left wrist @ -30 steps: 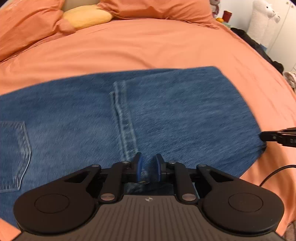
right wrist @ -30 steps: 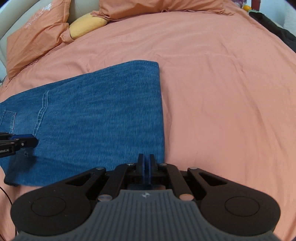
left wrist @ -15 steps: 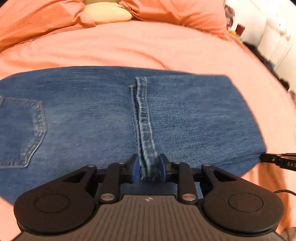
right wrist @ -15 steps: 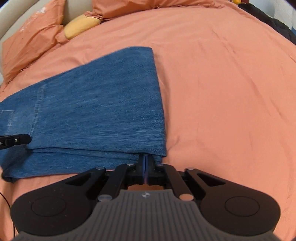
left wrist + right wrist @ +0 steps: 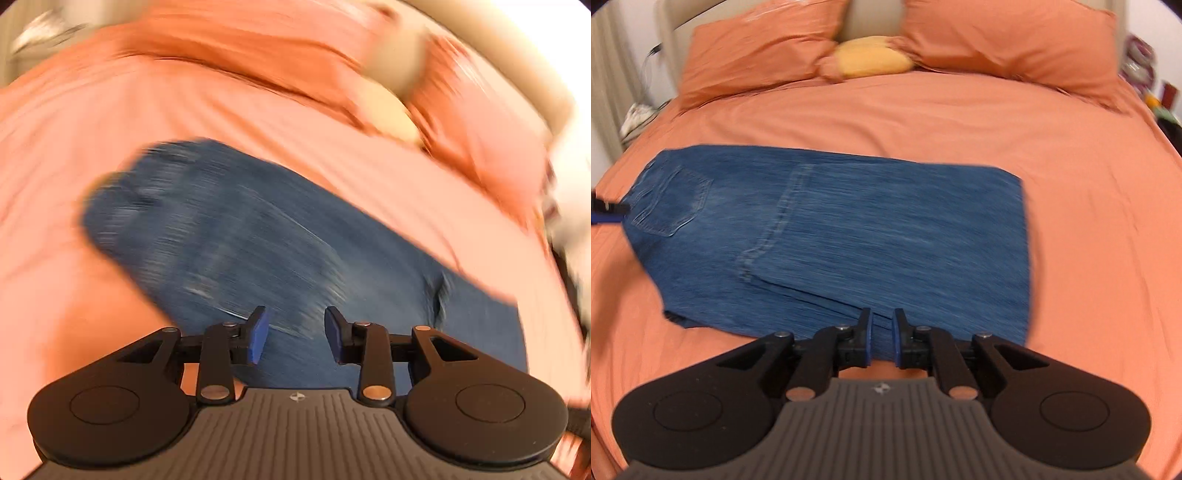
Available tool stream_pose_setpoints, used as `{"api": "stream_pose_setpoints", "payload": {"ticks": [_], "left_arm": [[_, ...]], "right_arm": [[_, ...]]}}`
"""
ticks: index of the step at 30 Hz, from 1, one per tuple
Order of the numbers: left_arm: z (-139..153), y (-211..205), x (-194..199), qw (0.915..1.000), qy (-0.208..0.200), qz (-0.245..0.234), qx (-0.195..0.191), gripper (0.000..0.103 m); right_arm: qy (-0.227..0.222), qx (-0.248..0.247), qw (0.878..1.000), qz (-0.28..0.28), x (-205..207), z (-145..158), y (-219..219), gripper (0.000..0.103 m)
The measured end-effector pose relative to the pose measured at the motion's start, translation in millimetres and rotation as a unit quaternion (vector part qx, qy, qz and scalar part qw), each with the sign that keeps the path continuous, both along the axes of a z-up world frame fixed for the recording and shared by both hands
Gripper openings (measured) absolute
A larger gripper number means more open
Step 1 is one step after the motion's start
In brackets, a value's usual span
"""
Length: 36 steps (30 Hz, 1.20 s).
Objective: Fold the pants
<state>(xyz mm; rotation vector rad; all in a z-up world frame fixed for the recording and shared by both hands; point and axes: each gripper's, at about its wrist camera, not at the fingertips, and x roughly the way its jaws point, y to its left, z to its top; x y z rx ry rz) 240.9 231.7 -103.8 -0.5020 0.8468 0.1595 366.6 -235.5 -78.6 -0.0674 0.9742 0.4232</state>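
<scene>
Where the right wrist view begins, the right gripper point(image 5: 882, 338) hangs with its jaws parted by a narrow gap and nothing between them, its blue pads just at the near edge of the pants point(image 5: 849, 229). These blue jeans lie folded flat on the orange bed point(image 5: 1089, 229), one layer over another, the upper fold edge running diagonally just beyond the fingers. A seam runs up the middle of the denim, and a back pocket point(image 5: 670, 205) sits toward the far left corner. At the left border of that view, a dark gripper tip point(image 5: 607, 212) meets the pocket end of the pants; whether it touches the cloth is unclear. Beyond, two orange pillows point(image 5: 1008, 35) flank a yellow cushion point(image 5: 873, 61) against the headboard. From the left wrist view, heavily blurred, the left gripper point(image 5: 295, 338) is spread wide and holds nothing, hovering over the near part of the pants, with orange bedding behind
</scene>
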Motion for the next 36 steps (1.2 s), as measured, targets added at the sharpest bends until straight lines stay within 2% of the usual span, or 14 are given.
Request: {"api": "stream_pose_setpoints", "payload": {"ticks": [4, 7, 12, 15, 19, 21, 25, 28, 32, 36], "left_arm": [[-3.6, 65.2, -15.9, 0.9942, -0.017, 0.087, -0.061, 0.045], [-16.0, 98.3, -21.6, 0.9871, -0.022, 0.127, -0.095, 0.052], [-47.8, 136.2, -20.6, 0.9717, -0.027, 0.165, -0.166, 0.062], [-70.8, 152.2, -17.3, 0.9600, -0.030, 0.185, -0.208, 0.062], [-96.3, 162.7, -6.4, 0.9488, -0.034, 0.202, -0.240, 0.062], [-106.6, 167.5, -0.3, 0.9450, -0.041, 0.206, -0.251, 0.067], [-115.6, 173.8, 11.8, 0.9493, -0.047, 0.196, -0.241, 0.069], [-118.0, 174.9, 15.8, 0.9515, -0.049, 0.195, -0.233, 0.064], [-116.5, 172.7, 23.8, 0.9590, -0.048, 0.191, -0.203, 0.057], [-113.7, 165.9, 31.9, 0.9673, -0.048, 0.188, -0.163, 0.056]], "right_arm": [[-0.002, -0.017, 0.999, 0.044, 6.1, 3.3, 34.7, 0.007], [0.004, -0.029, 0.997, 0.068, 15.1, 1.3, 59.7, 0.012], [0.010, -0.061, 0.993, 0.098, 35.3, -10.0, 101.7, 0.015], [0.010, -0.075, 0.992, 0.102, 51.1, -16.9, 123.0, 0.015], [0.017, -0.080, 0.992, 0.095, 75.1, -24.7, 140.8, 0.016], [0.025, -0.078, 0.992, 0.093, 86.9, -29.7, 145.7, 0.018], [0.026, -0.094, 0.989, 0.108, 105.1, -38.9, 156.1, 0.018], [0.029, -0.106, 0.987, 0.121, 116.7, -45.8, 164.7, 0.019], [0.036, -0.118, 0.984, 0.132, 131.0, -55.0, 176.0, 0.020], [0.060, -0.117, 0.984, 0.123, 144.2, -65.7, 183.4, 0.021]]}}
